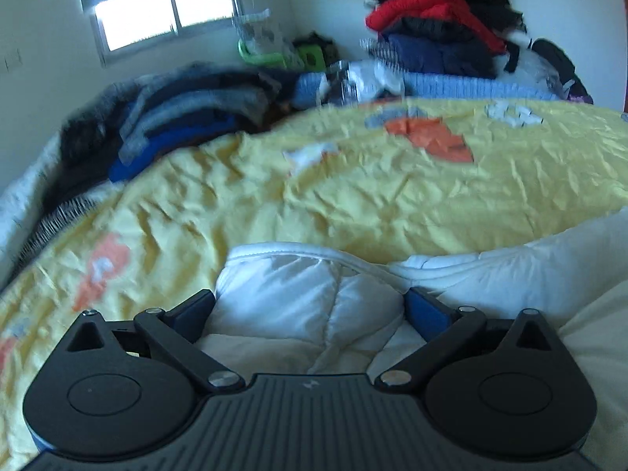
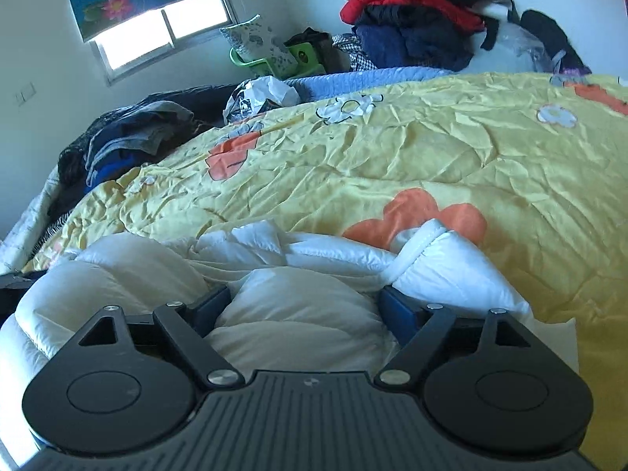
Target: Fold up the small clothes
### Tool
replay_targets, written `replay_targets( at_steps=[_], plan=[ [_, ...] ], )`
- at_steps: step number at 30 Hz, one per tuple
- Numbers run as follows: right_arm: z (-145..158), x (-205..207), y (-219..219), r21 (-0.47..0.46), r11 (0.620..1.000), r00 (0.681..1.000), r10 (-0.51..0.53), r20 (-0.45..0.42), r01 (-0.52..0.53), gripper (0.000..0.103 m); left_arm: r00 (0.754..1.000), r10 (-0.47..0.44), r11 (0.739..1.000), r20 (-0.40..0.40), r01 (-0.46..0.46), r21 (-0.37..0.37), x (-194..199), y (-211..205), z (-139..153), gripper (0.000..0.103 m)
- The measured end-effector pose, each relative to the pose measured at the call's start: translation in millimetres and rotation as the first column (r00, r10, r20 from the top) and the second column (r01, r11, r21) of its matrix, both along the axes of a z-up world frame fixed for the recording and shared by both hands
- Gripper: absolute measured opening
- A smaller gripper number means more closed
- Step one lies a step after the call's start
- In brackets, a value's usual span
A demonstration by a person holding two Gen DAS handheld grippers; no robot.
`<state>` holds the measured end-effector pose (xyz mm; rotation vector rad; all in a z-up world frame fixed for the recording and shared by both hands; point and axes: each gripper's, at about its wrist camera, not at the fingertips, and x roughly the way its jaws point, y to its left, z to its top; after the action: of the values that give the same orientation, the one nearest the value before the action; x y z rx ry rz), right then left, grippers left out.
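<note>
A puffy white jacket (image 2: 298, 314) lies bunched up at the near edge of the bed, on a yellow flowered quilt (image 2: 392, 157). It is not folded yet, so this looks like the start of the job. The left gripper (image 1: 310, 306) has its fingers spread wide around a lump of the jacket, not squeezing it. The right gripper (image 2: 304, 306) is open around another lump. Next, I think each one must close on a good edge and pull the jacket flat.
</note>
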<state>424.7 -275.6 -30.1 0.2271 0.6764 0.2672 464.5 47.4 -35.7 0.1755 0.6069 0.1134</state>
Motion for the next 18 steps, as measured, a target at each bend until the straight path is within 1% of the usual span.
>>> replay_targets(
  at_steps=[1,2,3,4,5,6,7,8,9,10,11,13,14,15,16,17,18],
  plan=[
    [7,-5,-4,0.000,1.000,1.000,-0.011,-0.004,0.011,0.080,0.998,0.017,1.000,0.057,-0.018,0.001,-13,3,9,0.103],
    [17,-16,-12,0.018,0.999,0.999,-0.050,0.000,0.050,0.080,0.992,0.036,0.999,0.123,-0.034,-0.019,-32,10,21,0.103],
    [27,-30,-23,0.063,0.994,0.996,-0.087,0.017,0.086,0.082,0.981,0.057,0.997,0.183,-0.047,-0.061,-53,19,34,0.103],
    [40,-51,-39,0.140,0.985,0.993,-0.112,0.045,0.105,0.083,0.970,0.082,0.992,0.227,-0.056,-0.116,-76,30,46,0.103],
    [48,-68,-51,0.198,0.975,0.991,-0.118,0.062,0.103,0.089,0.962,0.107,0.981,0.252,-0.061,-0.183,-100,43,57,0.103],
    [57,-93,-68,0.270,0.957,0.990,-0.126,0.069,0.103,0.098,0.956,0.136,0.962,0.261,-0.065,-0.265,-124,58,66,0.103],
    [62,-114,-80,0.317,0.942,0.988,-0.137,0.067,0.109,0.101,0.950,0.180,0.932,0.256,-0.082,-0.353,-147,73,70,0.103],
    [63,-141,-95,0.367,0.922,0.986,-0.155,0.057,0.124,0.103,0.946,0.223,0.896,0.237,-0.103,-0.432,-169,86,70,0.103],
    [59,-162,-107,0.401,0.904,0.984,-0.173,0.036,0.144,0.102,0.945,0.254,0.859,0.206,-0.123,-0.497,-189,97,66,0.103],
    [53,-180,-118,0.430,0.886,0.981,-0.193,0.007,0.171,0.102,0.947,0.275,0.827,0.165,-0.145,-0.544,-206,104,61,0.103],
    [44,-199,-129,0.458,0.861,0.973,-0.226,-0.040,0.219,0.102,0.951,0.281,0.803,0.130,-0.159,-0.574,-220,109,56,0.103],
    [22,-233,-147,0.506,0.800,0.947,-0.280,-0.159,0.322,0.102,0.951,0.304,0.761,0.060,-0.204,-0.616,-244,112,42,0.103],
    [12,-245,-152,0.527,0.772,0.935,-0.287,-0.207,0.354,0.101,0.953,0.301,0.744,0.032,-0.214,-0.633,-252,113,36,0.103],
    [1,-257,-157,0.554,0.738,0.922,-0.291,-0.256,0.386,0.100,0.956,0.293,0.721,0.001,-0.220,-0.657,-258,113,30,0.103],
    [-7,-265,-159,0.576,0.710,0.914,-0.288,-0.286,0.405,0.100,0.956,0.293,0.691,-0.033,-0.235,-0.684,-261,115,22,0.103],
    [-16,-273,-161,0.608,0.674,0.907,-0.280,-0.316,0.420,0.098,0.951,0.303,0.654,-0.068,-0.259,-0.711,-262,117,16,0.103],
    [-20,-276,-160,0.624,0.657,0.904,-0.272,-0.329,0.424,0.096,0.945,0.310,0.613,-0.101,-0.280,-0.738,-263,120,9,0.103]
  ],
)
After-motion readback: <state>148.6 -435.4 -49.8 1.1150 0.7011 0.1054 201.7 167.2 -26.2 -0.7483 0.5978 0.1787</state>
